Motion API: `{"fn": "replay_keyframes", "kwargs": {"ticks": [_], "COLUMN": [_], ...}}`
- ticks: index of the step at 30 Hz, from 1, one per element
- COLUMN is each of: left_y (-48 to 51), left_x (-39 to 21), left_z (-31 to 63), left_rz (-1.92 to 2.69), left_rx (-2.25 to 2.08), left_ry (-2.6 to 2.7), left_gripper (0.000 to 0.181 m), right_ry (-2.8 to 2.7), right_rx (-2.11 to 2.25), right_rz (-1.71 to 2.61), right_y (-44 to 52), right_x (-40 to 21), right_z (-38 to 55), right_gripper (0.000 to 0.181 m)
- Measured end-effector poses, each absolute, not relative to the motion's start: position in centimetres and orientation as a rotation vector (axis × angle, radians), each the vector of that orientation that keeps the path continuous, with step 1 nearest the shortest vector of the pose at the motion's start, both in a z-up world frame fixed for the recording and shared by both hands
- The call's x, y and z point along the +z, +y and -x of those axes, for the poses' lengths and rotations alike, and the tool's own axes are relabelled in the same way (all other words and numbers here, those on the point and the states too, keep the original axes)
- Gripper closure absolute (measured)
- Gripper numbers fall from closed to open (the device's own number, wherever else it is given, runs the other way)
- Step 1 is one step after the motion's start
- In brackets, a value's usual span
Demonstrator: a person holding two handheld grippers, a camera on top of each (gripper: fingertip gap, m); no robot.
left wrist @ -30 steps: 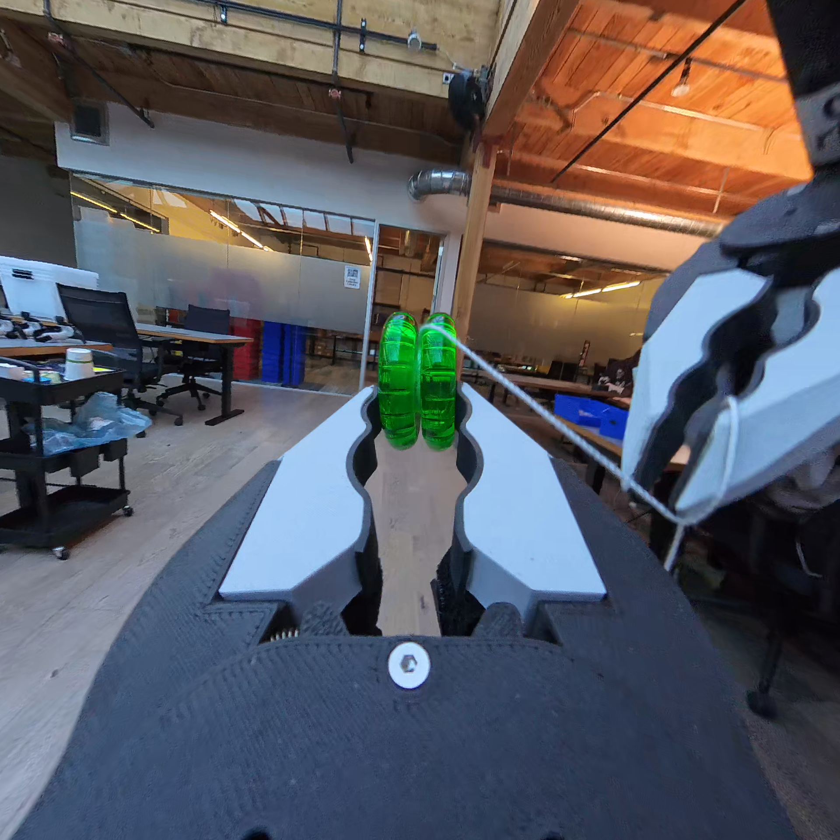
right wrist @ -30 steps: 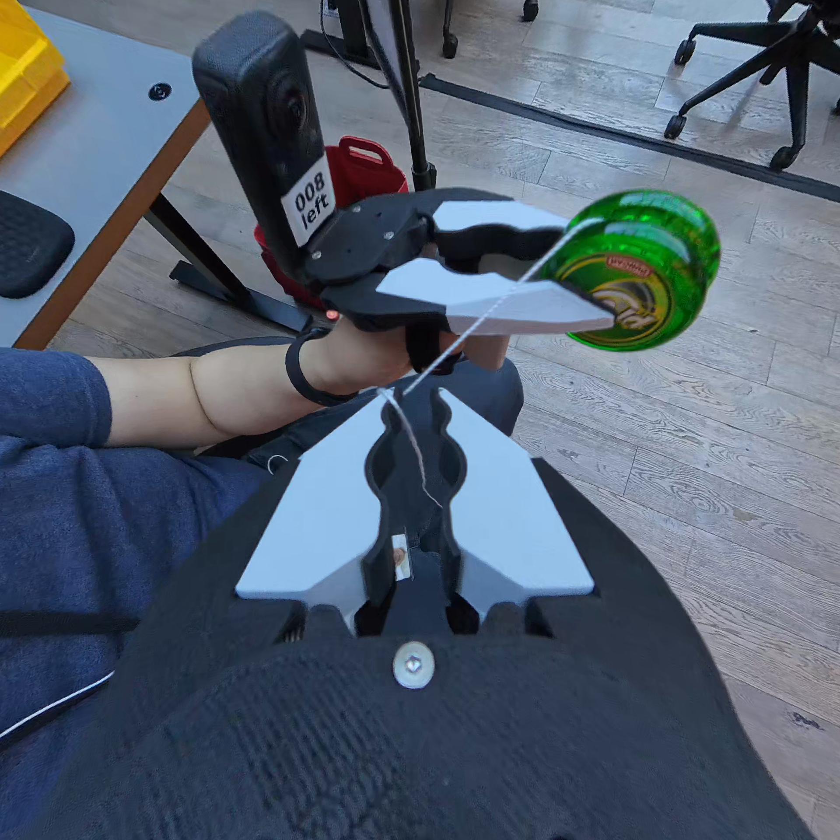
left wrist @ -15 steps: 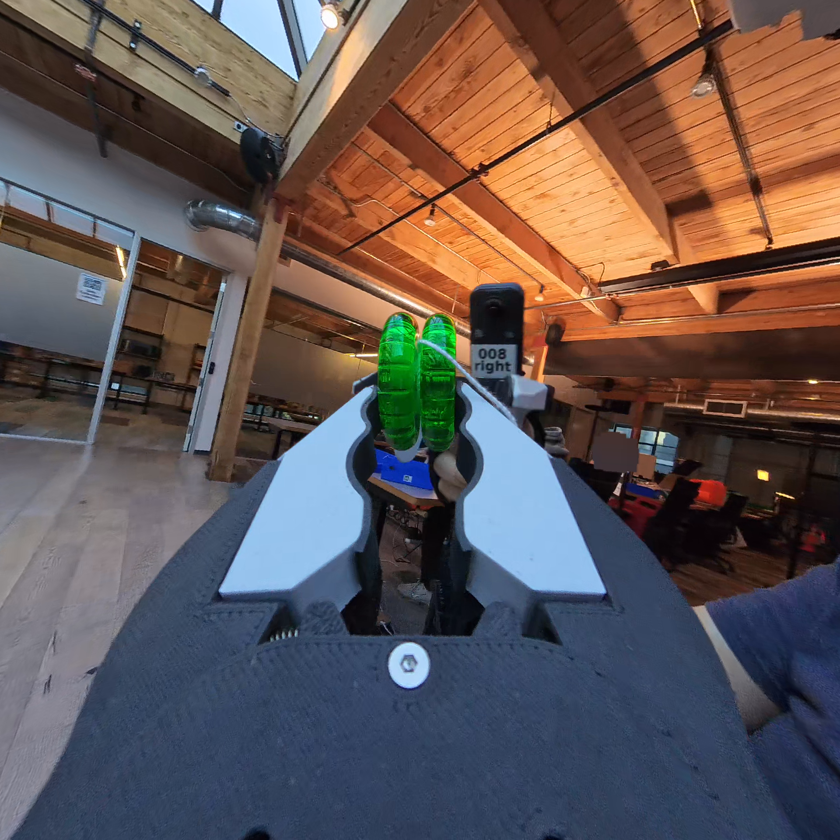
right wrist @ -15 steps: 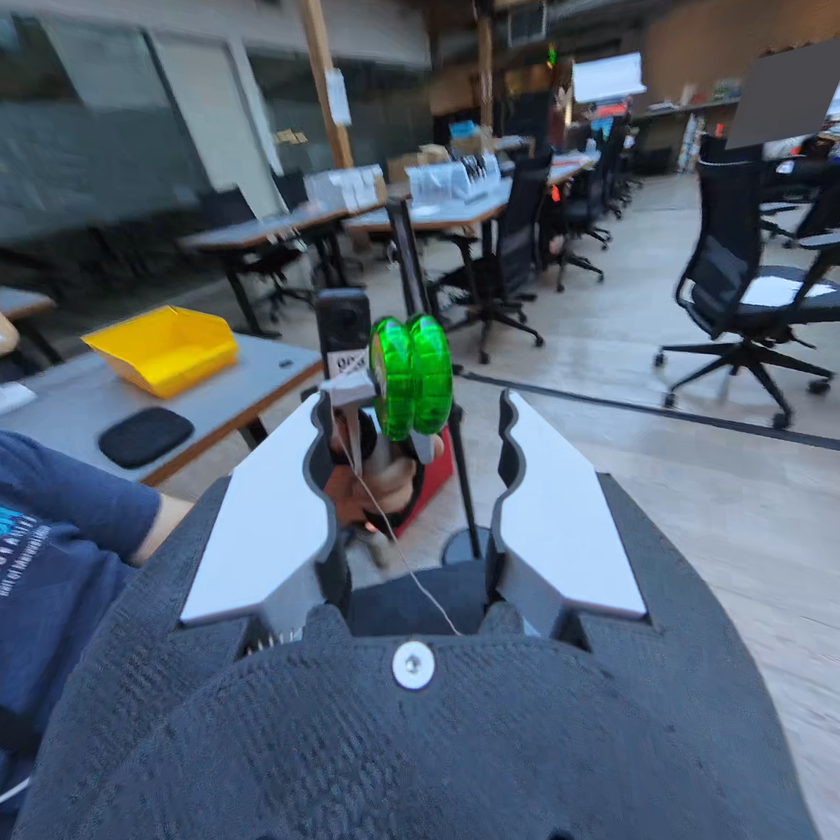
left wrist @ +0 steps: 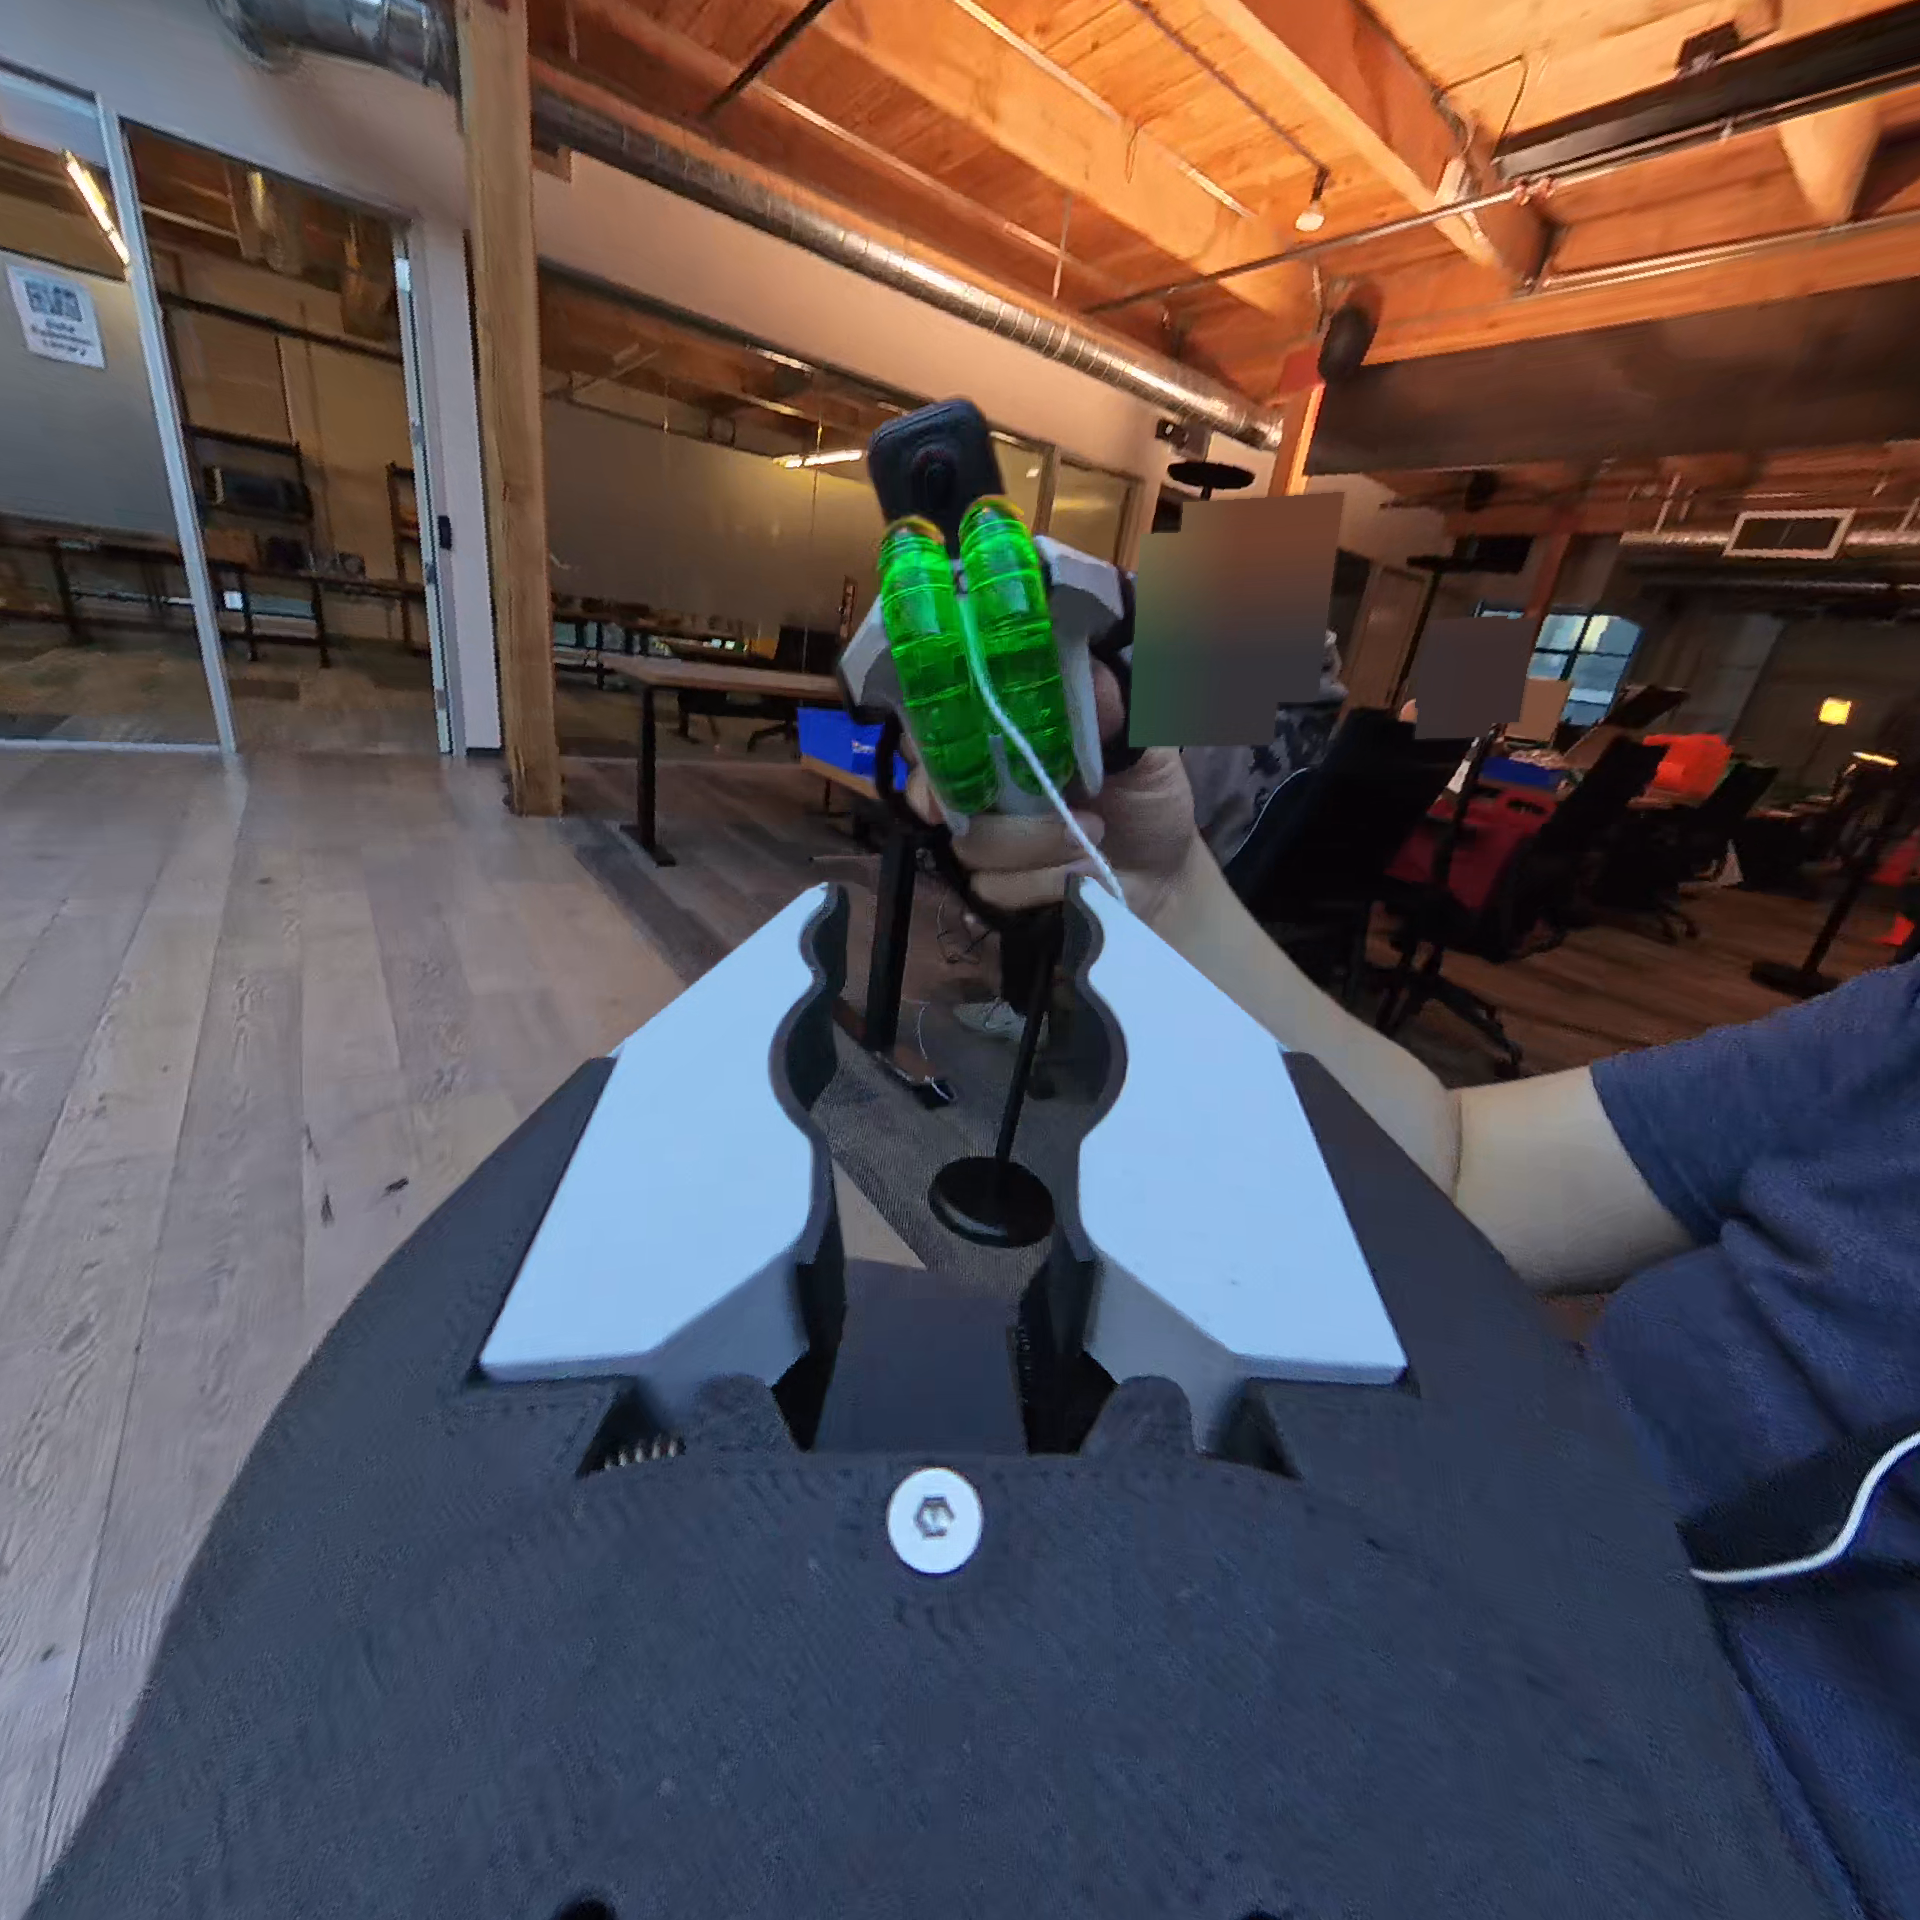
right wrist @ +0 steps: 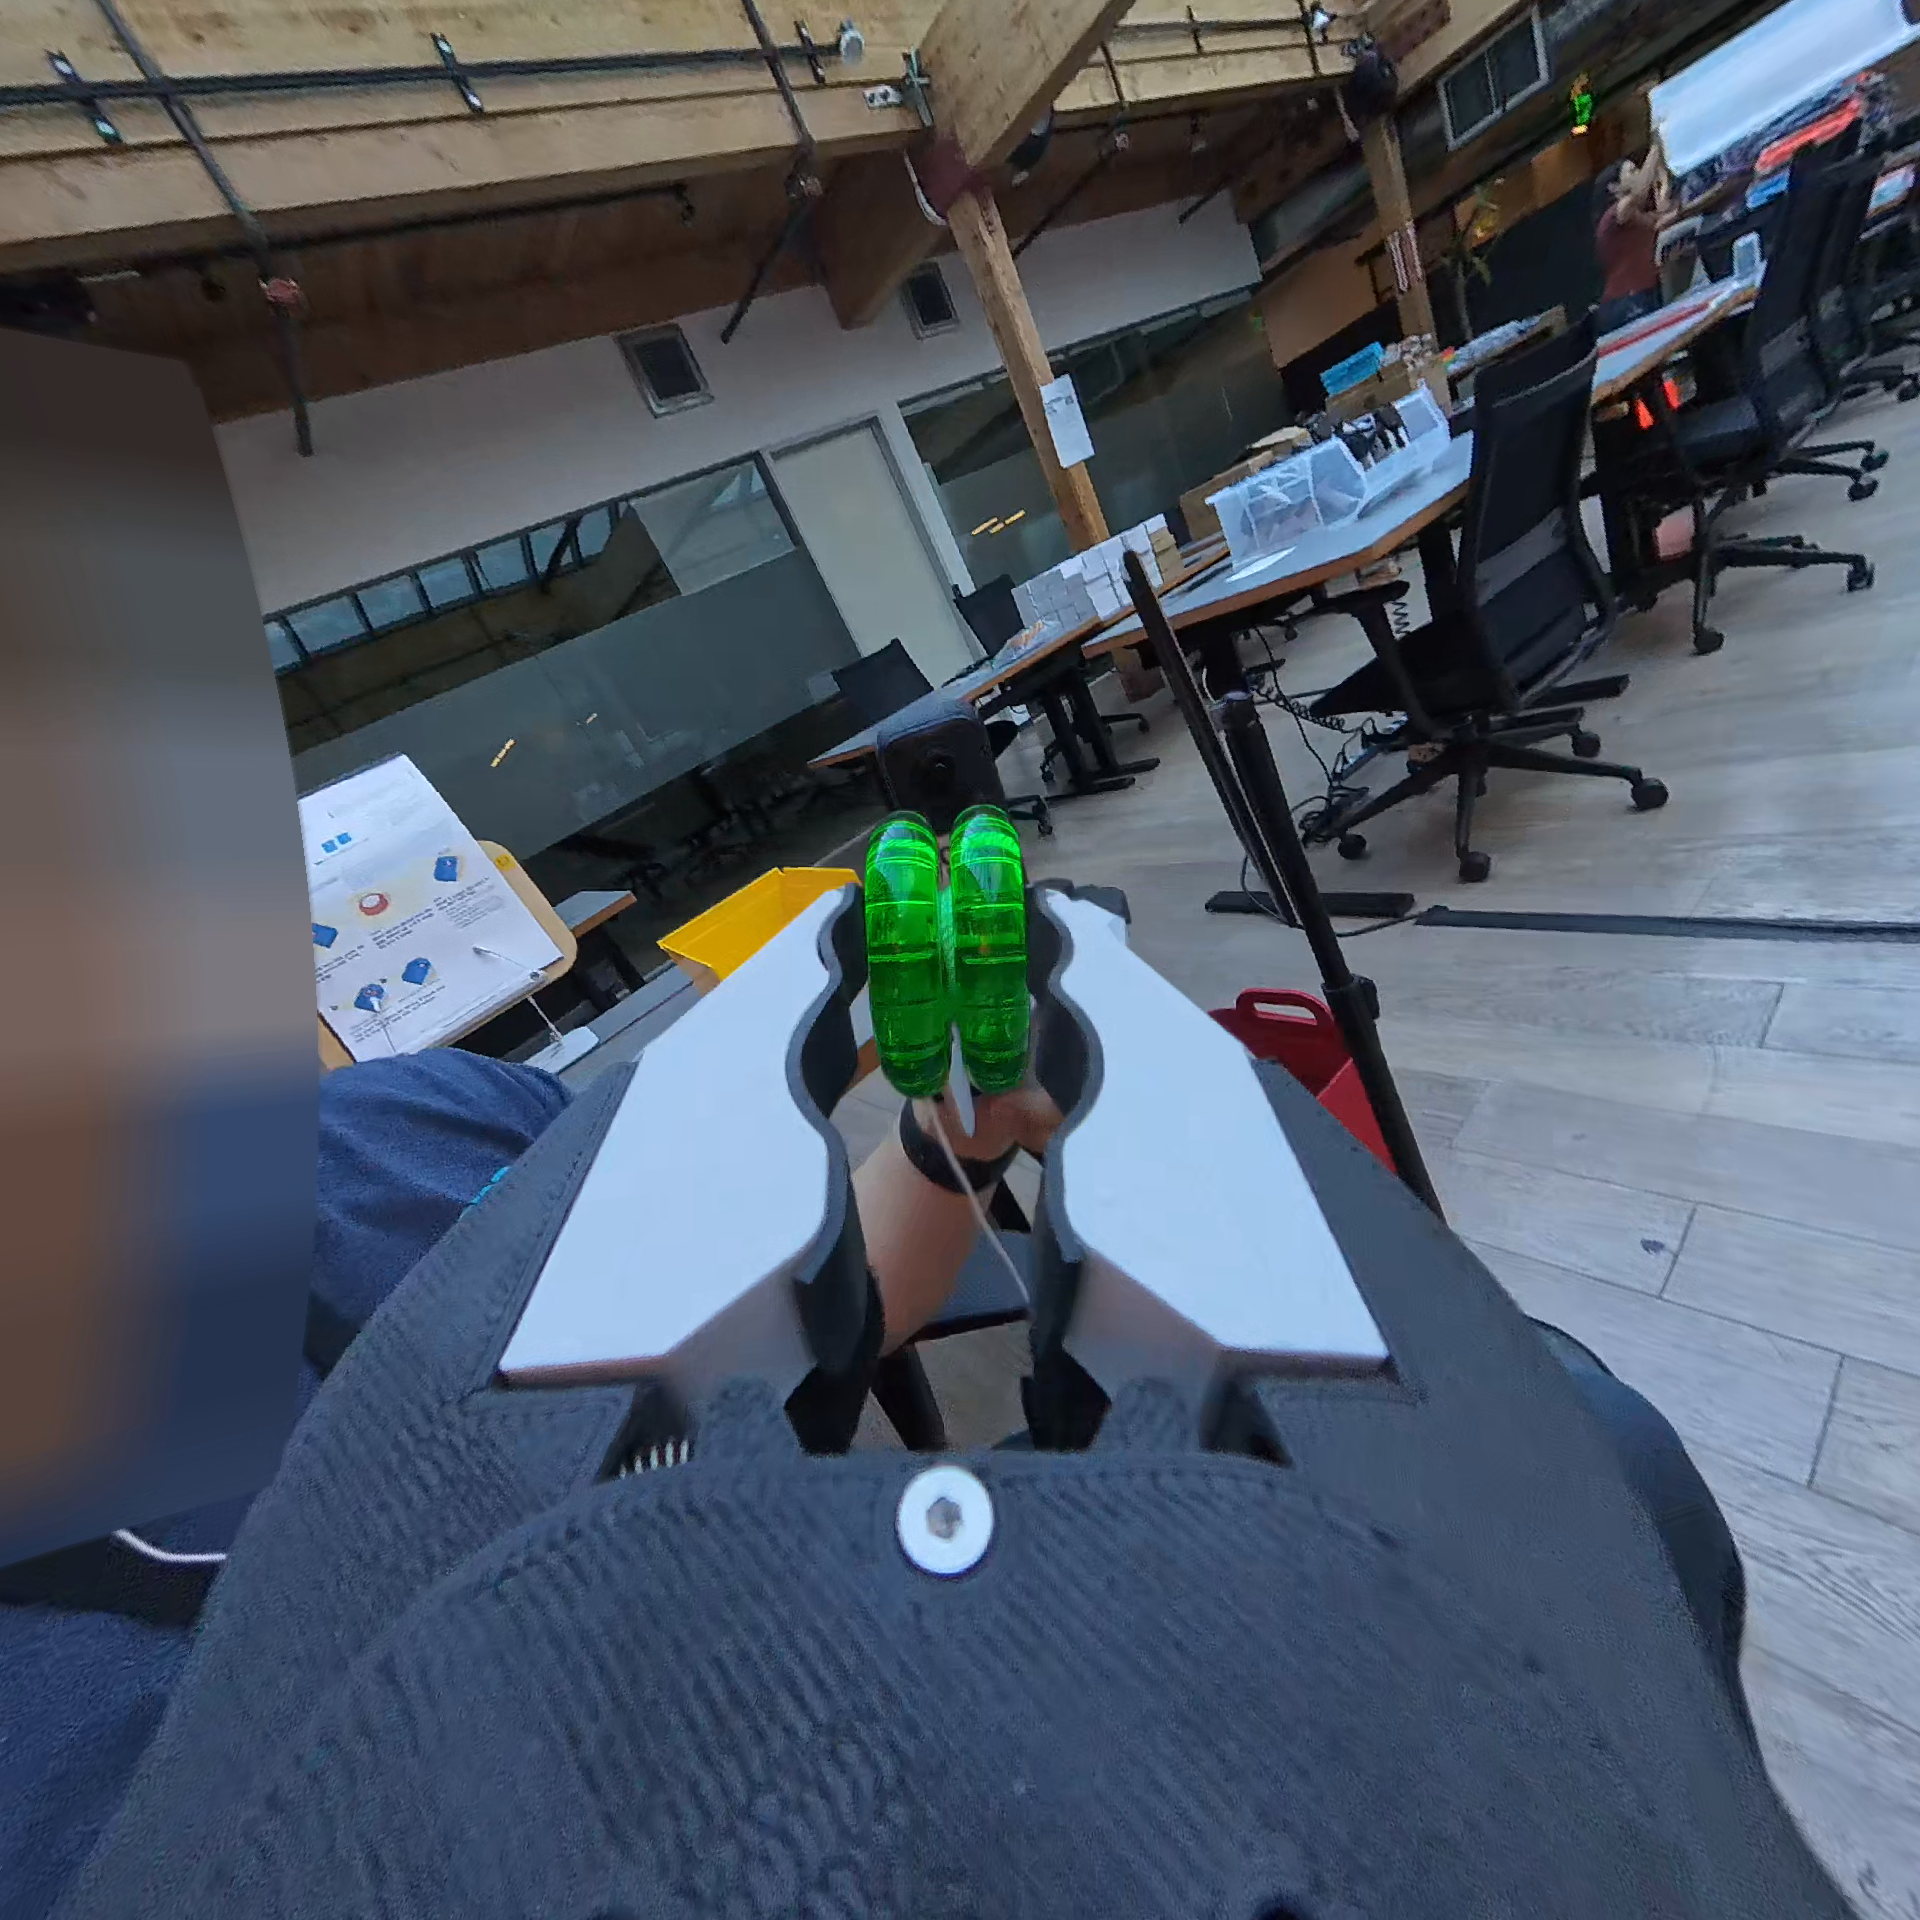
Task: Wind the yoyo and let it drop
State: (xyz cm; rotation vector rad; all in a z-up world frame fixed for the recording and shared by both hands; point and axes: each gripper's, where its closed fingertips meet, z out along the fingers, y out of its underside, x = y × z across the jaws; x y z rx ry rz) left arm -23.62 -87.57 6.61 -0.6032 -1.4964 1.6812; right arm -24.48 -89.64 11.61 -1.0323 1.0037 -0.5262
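Observation:
The green see-through yoyo (right wrist: pixel 945 951) sits upright between the fingers of my right gripper (right wrist: pixel 945 914), which is shut on it. In the left wrist view the yoyo (left wrist: pixel 977 665) is a short way ahead, held by the right gripper's fingers (left wrist: pixel 1081 665). My left gripper (left wrist: pixel 951 904) is open and empty, pointing at the yoyo from just below it. The white string (left wrist: pixel 1049 790) runs from the yoyo's groove down to the left gripper's right fingertip, where its end is hidden. In the right wrist view the string (right wrist: pixel 982 1205) hangs down between the fingers.
A black stand pole (right wrist: pixel 1299 883) rises just right of the right gripper; its round base (left wrist: pixel 992 1200) shows on the floor. A yellow bin (right wrist: pixel 748 914) and a red container (right wrist: pixel 1299 1039) are close by. Desks and office chairs (right wrist: pixel 1507 644) stand to the right. The person's arm (left wrist: pixel 1351 1060) reaches in. Some 6 cm of space lies between my two pairs of fingers.
The yoyo has passed from my left gripper to my right one. The left gripper opened and drew back; the right gripper let go of the string, opened, then shut on the yoyo.

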Motion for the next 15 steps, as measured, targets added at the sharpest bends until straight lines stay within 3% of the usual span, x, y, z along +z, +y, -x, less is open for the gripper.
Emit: {"fn": "replay_keyframes", "kwargs": {"ticks": [9,10,12,15], "left_y": [-88.8,-89.2,-89.4,-89.3], "left_x": [9.5,9.3,9.7,10.9], "left_z": [24.1,24.6,25.4,25.5], "left_rz": [0.528,0.542,0.561,0.545], "left_rx": [1.581,1.578,1.583,1.557], "left_ry": [-1.492,-1.5,-1.439,-1.364], "left_gripper": [0.116,0.121,0.151,0.152], "right_ry": [1.076,1.071,1.027,0.926], "right_rx": [-0.541,-0.556,-0.597,-0.654], "right_rz": [1.056,1.05,1.024,1.006], "right_y": [-89.8,-89.9,-90.0,-89.8], "right_x": [11.0,11.0,11.1,11.0], "right_z": [23.9,23.8,23.8,24.5], "right_gripper": [0.152,0.152,0.144,0.131]}}
